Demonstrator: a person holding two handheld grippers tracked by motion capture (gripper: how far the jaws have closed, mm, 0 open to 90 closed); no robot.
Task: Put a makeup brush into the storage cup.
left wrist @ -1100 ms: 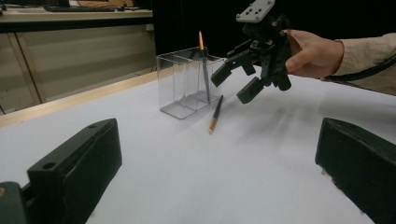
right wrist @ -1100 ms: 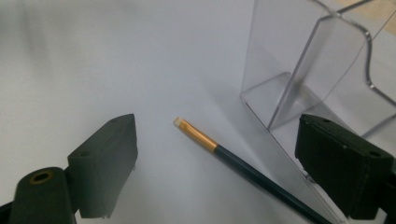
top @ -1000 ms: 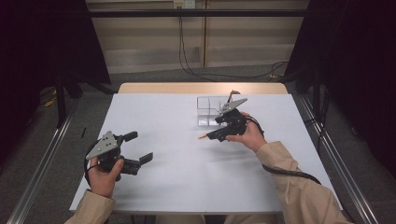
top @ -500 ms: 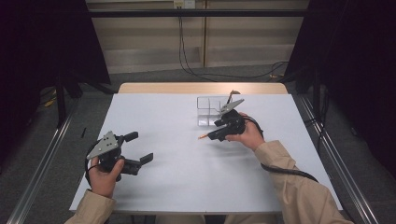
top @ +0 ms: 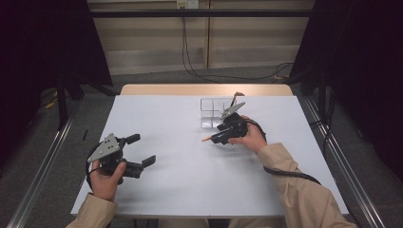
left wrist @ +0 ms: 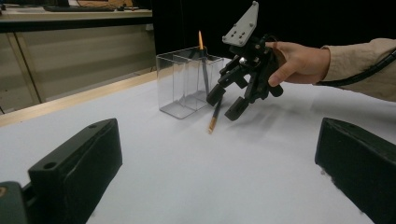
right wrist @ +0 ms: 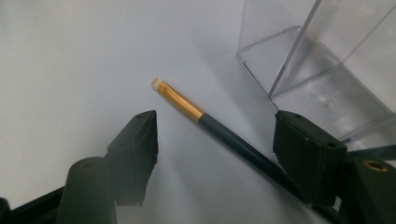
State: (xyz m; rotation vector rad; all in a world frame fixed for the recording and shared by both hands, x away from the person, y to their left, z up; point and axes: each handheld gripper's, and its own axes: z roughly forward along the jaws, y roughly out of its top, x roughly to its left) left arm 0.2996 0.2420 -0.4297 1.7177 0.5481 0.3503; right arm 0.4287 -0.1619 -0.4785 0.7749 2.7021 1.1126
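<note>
1. I had the right gripper low over the table, just in front of the clear divided box. Its jaws stood apart on either side of a dark pencil with a gold ferrule, and neither pad pressed on it.
2. The pencil lay flat on the white surface, eraser end pointing away from the box. A second pencil already stood upright in one compartment.
3. The left gripper rested open near the table's front left, well apart from the work, holding nothing.
4. To do the pick well, I judged the pads should meet the dark shaft behind the ferrule, squarely across it, so it would not roll or pivot out. I would close gently, then lift before tilting it toward a compartment.
5. Against the earlier high view, the right jaws had just been closing, with the pencil between them; both hands sat about where they were.
</note>
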